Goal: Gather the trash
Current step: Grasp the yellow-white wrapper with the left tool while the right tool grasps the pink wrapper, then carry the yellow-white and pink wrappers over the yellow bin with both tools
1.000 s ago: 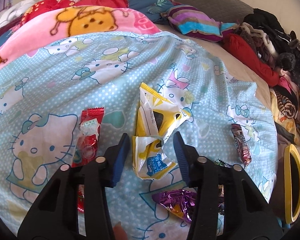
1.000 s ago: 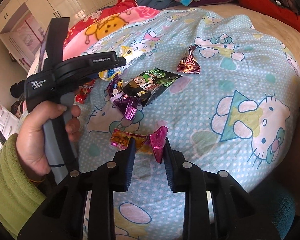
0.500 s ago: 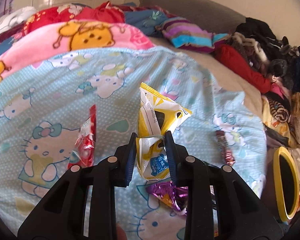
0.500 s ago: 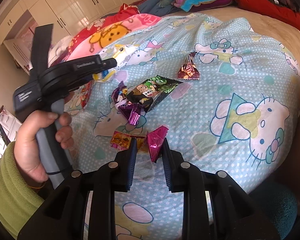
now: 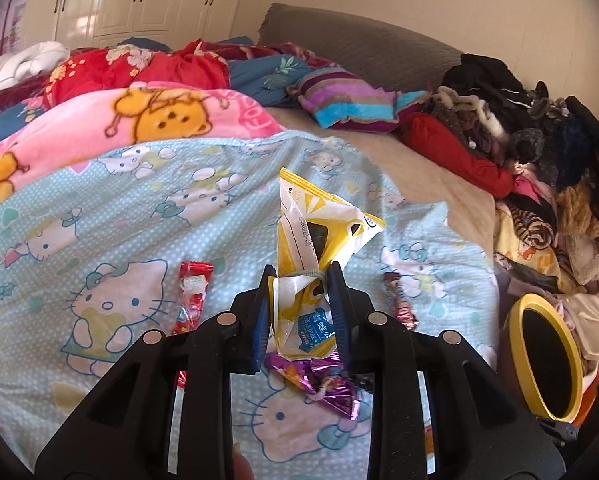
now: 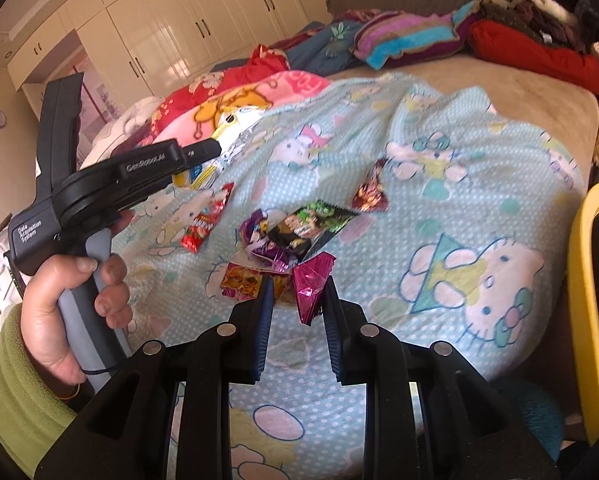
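Over the blue cat-print quilt (image 5: 203,208), both tongs are loaded. Left gripper (image 5: 301,280) pinches the yellow-and-white snack bag (image 5: 319,232) at its crumpled waist, long axis running straight out past the fingertips, bag lifted off the quilt. Right gripper (image 6: 297,286) is closed to a narrow gap on a magenta foil wrapper (image 6: 311,284), which hangs point-down. Yellow-rimmed bin (image 5: 547,356) stands off the bed's edge to the right, nearer the right gripper; likely drop point. More wrappers (image 6: 295,232) lie just ahead.
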Motion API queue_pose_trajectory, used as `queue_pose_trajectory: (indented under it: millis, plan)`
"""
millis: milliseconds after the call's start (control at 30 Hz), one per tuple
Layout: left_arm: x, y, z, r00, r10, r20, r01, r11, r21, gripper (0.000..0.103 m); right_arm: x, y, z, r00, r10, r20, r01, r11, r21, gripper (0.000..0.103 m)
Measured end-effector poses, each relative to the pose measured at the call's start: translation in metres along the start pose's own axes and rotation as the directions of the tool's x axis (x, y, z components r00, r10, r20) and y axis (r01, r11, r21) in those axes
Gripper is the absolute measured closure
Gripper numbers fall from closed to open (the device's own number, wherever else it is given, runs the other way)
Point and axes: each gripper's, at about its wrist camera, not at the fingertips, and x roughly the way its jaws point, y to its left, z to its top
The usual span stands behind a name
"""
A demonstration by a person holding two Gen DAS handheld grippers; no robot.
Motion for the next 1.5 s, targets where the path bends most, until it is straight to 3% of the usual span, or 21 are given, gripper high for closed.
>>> queue_pose_trajectory:
  millis: [767, 1500]
  plan:
    - [-0.024, -0.06, -0.001, 0.995, -0.1, 0.029, 0.097, 0.991, 0.092, 0.083, -0.061, -0.038, 0.027, 0.982, -0.089, 0.165, 0.078, 0.994, 0.071, 0.08]
    - [-0.032, -0.109, -0.013, 0.982, -0.188, 0.009, 0.184, 0.968, 0.172, 0.083, -0.111, -0.094, 0.035, 0.936, -0.23, 0.266, 0.178, 0.962, 0.206, 0.08]
